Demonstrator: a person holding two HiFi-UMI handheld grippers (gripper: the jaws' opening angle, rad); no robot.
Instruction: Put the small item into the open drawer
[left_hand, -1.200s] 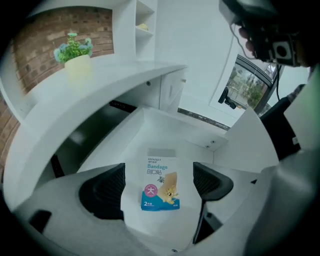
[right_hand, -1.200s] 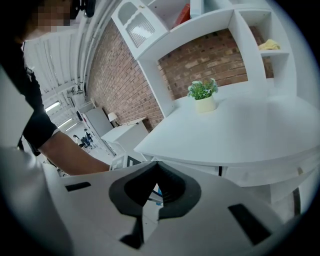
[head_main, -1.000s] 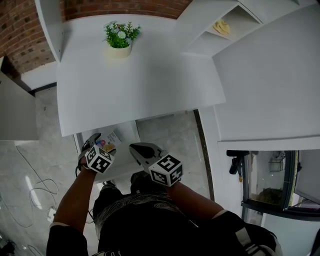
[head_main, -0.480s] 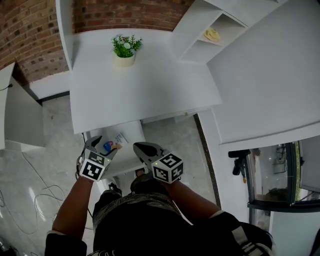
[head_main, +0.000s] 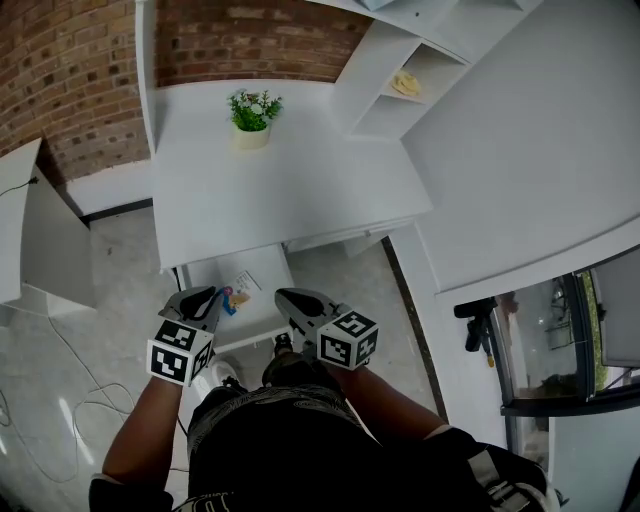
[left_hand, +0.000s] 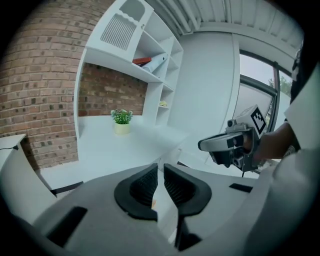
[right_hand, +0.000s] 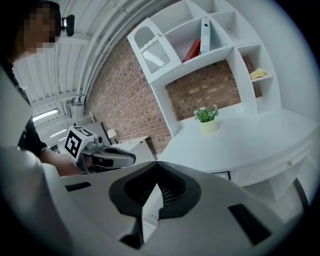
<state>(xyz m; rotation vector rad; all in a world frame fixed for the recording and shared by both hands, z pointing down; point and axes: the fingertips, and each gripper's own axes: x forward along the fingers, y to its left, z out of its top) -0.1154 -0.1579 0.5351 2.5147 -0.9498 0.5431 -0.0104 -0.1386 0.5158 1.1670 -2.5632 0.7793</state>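
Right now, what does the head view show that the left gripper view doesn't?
Only the head view: the open drawer with the small item in it. Only the left gripper view: a red book on a high shelf, and the left gripper's jaws closing with nothing between them. Both: the desk, the plant, the brick wall and the right gripper.

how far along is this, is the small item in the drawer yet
Nearly done, it seems. The small item already lies in the open drawer. The left hand-held gripper is closing its jaws with nothing between them; the right hand-held gripper is shut and empty. Left: only drawing both clear.
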